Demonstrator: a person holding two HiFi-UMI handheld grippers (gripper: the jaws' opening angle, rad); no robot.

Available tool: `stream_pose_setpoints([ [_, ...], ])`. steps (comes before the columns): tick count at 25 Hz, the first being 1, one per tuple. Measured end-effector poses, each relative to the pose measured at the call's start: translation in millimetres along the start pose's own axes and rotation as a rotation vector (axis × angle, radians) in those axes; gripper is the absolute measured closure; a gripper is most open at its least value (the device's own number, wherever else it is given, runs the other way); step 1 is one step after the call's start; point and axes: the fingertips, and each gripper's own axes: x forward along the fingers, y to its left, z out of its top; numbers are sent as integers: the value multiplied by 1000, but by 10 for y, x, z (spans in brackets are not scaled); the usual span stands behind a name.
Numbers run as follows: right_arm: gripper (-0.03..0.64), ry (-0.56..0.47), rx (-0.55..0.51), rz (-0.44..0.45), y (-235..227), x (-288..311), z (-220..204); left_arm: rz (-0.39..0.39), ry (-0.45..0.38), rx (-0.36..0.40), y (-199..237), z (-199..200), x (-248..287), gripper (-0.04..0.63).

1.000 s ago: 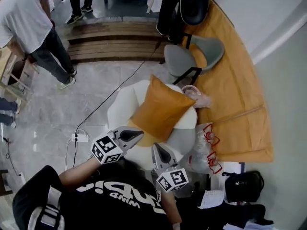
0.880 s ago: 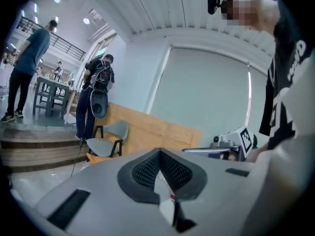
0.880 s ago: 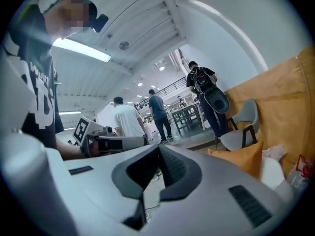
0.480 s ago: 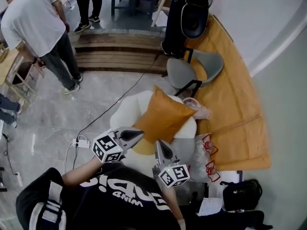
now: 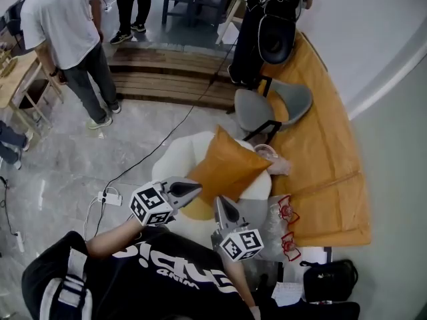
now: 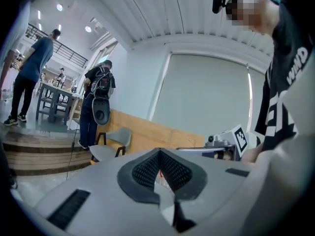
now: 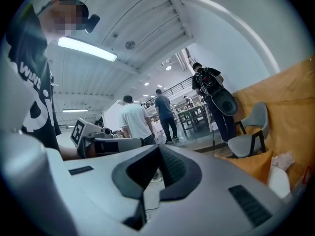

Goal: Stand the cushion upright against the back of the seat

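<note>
Holding your left gripper point(image 5: 193, 188) and right gripper point(image 5: 221, 207) clenched shut with nothing between the jaws, both over the near edge of the white seat point(image 5: 171, 157), orange cushion point(image 5: 227, 165) standing tilted on one corner against the seat's back

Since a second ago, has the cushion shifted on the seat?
No. The orange cushion leans against the back of the white seat, top corner at its rim, as before.

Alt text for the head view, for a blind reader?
Seen from above, an orange cushion stands propped on a white armchair. Just below it, the person's left gripper and right gripper are both shut and empty.
</note>
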Motion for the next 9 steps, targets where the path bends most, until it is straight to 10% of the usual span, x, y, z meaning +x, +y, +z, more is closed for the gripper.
stream_pose_setpoints([
  [9, 595, 3, 4, 21, 103, 11, -36, 15, -16, -9, -15, 12, -143, 588],
])
